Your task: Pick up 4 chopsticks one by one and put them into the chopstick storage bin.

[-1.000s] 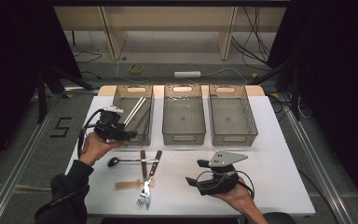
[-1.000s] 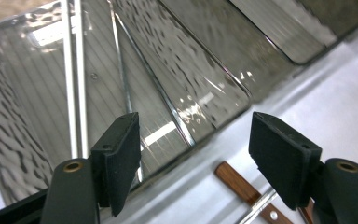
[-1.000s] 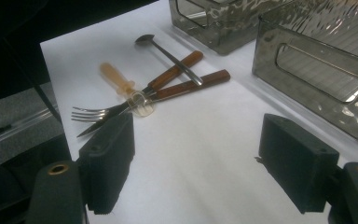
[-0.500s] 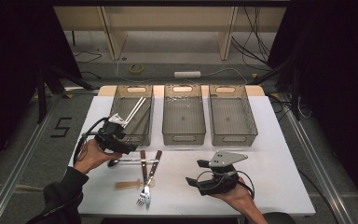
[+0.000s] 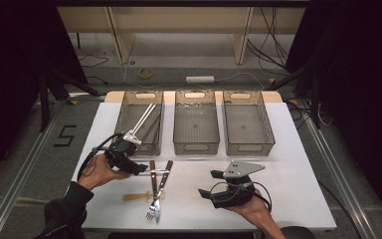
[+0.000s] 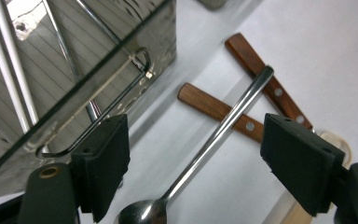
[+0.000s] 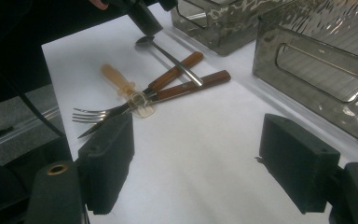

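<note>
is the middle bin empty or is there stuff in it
Empty: the middle bin shows only its bare ribbed floor in the high view, while the left bin holds chopsticks.

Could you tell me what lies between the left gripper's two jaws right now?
In the left gripper view, the metal spoon lies on the table between the open jaws of the left gripper, untouched by either.

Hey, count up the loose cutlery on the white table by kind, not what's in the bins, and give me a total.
Spoon: 1
Wooden-handled pieces: 2; one is a fork, the other's end I cannot tell
Pale utensil: 1
Total: 4
</note>
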Action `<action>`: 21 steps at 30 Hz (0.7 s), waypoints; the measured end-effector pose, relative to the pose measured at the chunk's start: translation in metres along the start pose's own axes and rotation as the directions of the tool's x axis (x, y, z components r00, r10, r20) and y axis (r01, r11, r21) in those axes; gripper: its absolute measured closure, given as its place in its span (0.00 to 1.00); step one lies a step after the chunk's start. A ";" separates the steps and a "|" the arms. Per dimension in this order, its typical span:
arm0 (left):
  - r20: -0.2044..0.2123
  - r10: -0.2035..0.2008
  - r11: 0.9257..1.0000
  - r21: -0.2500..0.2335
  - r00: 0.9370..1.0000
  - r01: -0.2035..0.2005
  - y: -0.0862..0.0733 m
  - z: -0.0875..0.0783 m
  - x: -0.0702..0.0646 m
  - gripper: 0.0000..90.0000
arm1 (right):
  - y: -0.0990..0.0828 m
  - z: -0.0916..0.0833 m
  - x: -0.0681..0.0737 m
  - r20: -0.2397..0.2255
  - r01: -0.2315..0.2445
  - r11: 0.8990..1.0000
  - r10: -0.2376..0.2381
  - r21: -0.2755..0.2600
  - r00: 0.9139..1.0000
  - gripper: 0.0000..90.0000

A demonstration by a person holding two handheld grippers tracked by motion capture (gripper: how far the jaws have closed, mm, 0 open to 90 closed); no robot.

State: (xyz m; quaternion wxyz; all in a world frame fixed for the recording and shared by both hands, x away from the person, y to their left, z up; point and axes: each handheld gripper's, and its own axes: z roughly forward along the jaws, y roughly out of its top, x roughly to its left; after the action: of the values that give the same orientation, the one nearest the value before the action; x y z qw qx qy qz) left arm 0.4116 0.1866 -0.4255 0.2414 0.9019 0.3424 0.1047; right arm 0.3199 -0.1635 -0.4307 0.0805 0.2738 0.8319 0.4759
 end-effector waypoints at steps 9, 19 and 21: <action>0.012 0.033 0.999 0.036 0.999 -0.034 -0.001 0.005 -0.005 0.26 | -0.001 0.000 -0.002 -0.004 -0.002 1.000 0.001 -0.003 1.000 0.30; 0.011 0.093 0.991 0.095 0.996 -0.094 -0.004 0.012 -0.008 0.28 | 0.000 0.001 -0.002 -0.007 0.000 1.000 0.000 0.003 1.000 0.30; 0.009 0.098 0.990 0.099 0.995 -0.099 -0.004 0.014 -0.009 0.28 | 0.000 0.001 -0.002 -0.007 0.002 1.000 -0.002 0.002 1.000 0.30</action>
State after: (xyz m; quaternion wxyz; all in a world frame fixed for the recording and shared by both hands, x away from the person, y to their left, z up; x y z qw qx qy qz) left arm 0.4080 0.1782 -0.4402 0.1917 0.9288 0.3018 0.0976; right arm 0.3219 -0.1634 -0.4319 0.0780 0.2713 0.8328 0.4761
